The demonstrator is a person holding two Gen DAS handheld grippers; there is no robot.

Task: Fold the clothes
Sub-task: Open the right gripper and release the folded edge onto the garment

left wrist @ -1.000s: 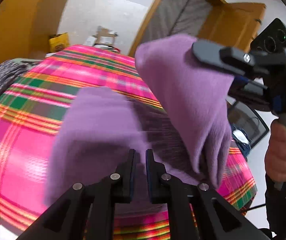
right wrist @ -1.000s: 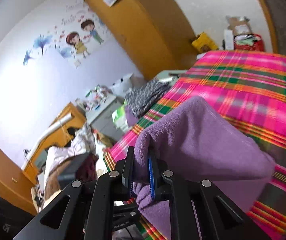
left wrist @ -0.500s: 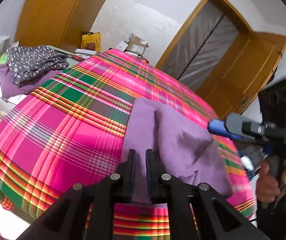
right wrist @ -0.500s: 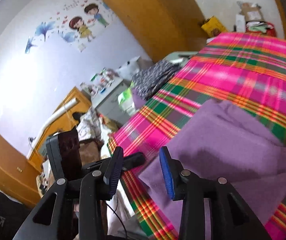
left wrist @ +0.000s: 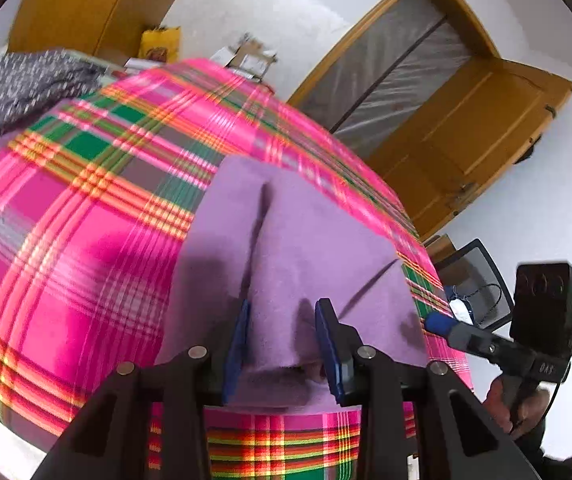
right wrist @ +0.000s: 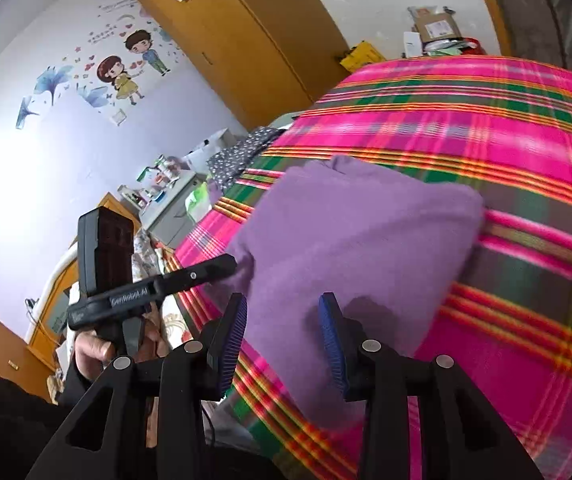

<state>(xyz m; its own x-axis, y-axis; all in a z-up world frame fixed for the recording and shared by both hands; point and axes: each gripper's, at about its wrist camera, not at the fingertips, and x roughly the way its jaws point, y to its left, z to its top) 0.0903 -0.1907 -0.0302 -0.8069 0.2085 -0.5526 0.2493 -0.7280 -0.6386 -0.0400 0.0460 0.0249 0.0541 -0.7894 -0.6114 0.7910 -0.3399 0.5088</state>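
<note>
The soft purple fleece garment point(left wrist: 297, 248) lies folded into a rough rectangle on the bright pink, green and orange plaid cloth point(left wrist: 86, 216) that covers the bed, near the cloth's front edge. A long crease runs down its top layer, and a second fold line slants across its right part.

My left gripper point(left wrist: 282, 344) hovers just above the garment's near edge with its blue-padded jaws spread apart and nothing between them. My right gripper point(right wrist: 284, 338) is likewise open and empty, poised over the garment's near corner. From each wrist view I can see the other tool off to the side, held by a hand point(right wrist: 98, 346) on its handle.

Beyond the plaid cloth, a dark speckled piece of clothing point(left wrist: 26, 88) sits at the bed's far left corner. A yellow-brown wooden wardrobe point(right wrist: 246, 36) stands behind, and cartoon wall stickers point(right wrist: 126, 68) decorate the pale wall.
</note>
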